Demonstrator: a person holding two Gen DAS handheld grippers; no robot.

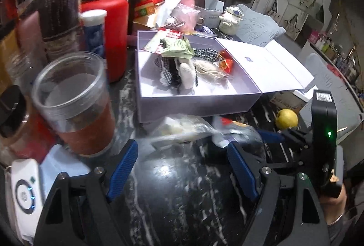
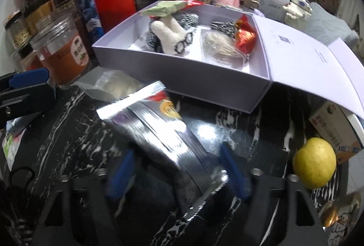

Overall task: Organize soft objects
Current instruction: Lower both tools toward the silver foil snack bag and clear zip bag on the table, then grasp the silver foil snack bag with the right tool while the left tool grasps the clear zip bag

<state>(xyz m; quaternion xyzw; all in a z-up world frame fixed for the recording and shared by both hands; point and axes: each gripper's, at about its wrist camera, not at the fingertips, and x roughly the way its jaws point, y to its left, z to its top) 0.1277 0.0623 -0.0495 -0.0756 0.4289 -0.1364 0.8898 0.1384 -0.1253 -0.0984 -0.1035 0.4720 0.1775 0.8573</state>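
Note:
A shallow lilac box lies open on the black marble table, holding a white plush rabbit with glasses, checked cloth, a tan tuft and wrapped packets. My left gripper stands open over bare table; a clear bag with something white and soft lies just past its tips. My right gripper has a shiny silver foil packet lying between its fingers. Its jaws stand apart and blurred, with a gap on the left side.
A clear jar with an orange label, a red canister and more jars crowd the left. A yellow fruit and an orange carton sit at the right. A white device lies near left.

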